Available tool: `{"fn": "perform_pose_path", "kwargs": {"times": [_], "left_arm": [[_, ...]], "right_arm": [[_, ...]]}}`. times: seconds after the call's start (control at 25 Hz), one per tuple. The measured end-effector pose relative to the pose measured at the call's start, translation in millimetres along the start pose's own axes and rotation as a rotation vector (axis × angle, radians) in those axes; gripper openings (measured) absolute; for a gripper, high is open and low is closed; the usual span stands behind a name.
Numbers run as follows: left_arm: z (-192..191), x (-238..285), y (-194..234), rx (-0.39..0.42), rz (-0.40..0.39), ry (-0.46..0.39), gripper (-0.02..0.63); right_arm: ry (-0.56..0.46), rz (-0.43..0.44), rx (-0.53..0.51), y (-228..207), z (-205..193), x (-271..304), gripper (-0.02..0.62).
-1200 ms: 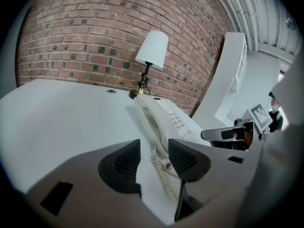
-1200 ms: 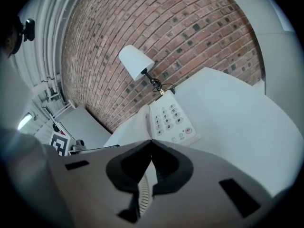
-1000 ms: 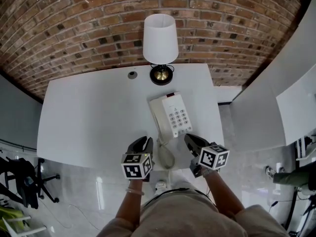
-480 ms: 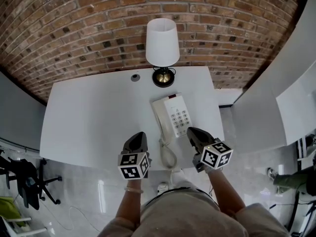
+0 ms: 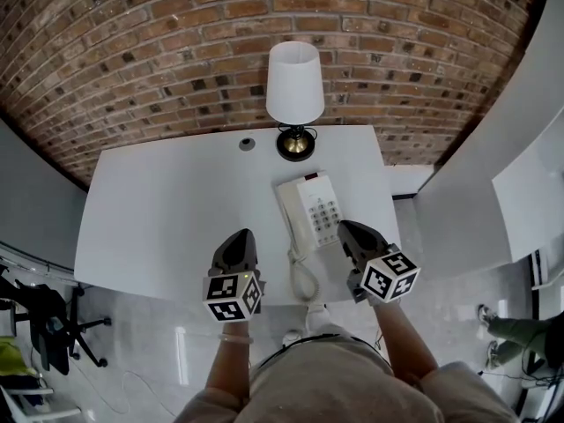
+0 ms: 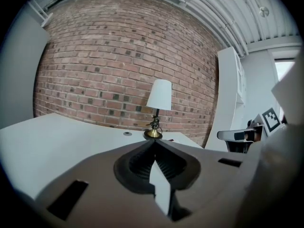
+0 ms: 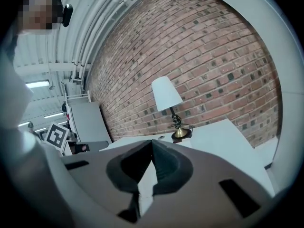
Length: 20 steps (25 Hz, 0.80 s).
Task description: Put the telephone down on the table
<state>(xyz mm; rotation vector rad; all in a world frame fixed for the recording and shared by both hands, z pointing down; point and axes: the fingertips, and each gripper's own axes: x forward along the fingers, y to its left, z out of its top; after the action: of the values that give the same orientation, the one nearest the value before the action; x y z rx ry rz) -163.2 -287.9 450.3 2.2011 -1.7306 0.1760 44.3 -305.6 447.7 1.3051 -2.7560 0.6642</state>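
Head view: telephone [image 5: 310,211] lies flat on white surface [image 5: 167,218], just near of table lamp [image 5: 295,95]. Left gripper [image 5: 241,234] and right gripper [image 5: 347,227] flank its near end, jaws fully closed on nothing.

Bright even daylight; strong fisheye warp; corners perhaps vignetted.

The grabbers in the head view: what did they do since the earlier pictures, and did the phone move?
The left gripper drew away from the telephone and shut its jaws on nothing. The right gripper stayed shut and empty beside it. The telephone, lamp and table stayed as they were.
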Motion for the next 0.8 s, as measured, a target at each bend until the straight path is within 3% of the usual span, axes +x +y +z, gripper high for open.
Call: {"fn": "perform_pose_path", "kwargs": {"times": [0.36, 0.8], "left_arm": [[22.4, -13.5, 9.5, 0.023, 0.034, -0.074, 0.006], [53.4, -30.6, 19.9, 0.047, 0.073, -0.166, 0.006]], "right_arm": [[-0.051, -0.001, -0.105, 8.7, 23.6, -2.1, 0.005], [-0.106, -0.008, -0.135, 13.0, 47.8, -5.1, 0.005]]}}
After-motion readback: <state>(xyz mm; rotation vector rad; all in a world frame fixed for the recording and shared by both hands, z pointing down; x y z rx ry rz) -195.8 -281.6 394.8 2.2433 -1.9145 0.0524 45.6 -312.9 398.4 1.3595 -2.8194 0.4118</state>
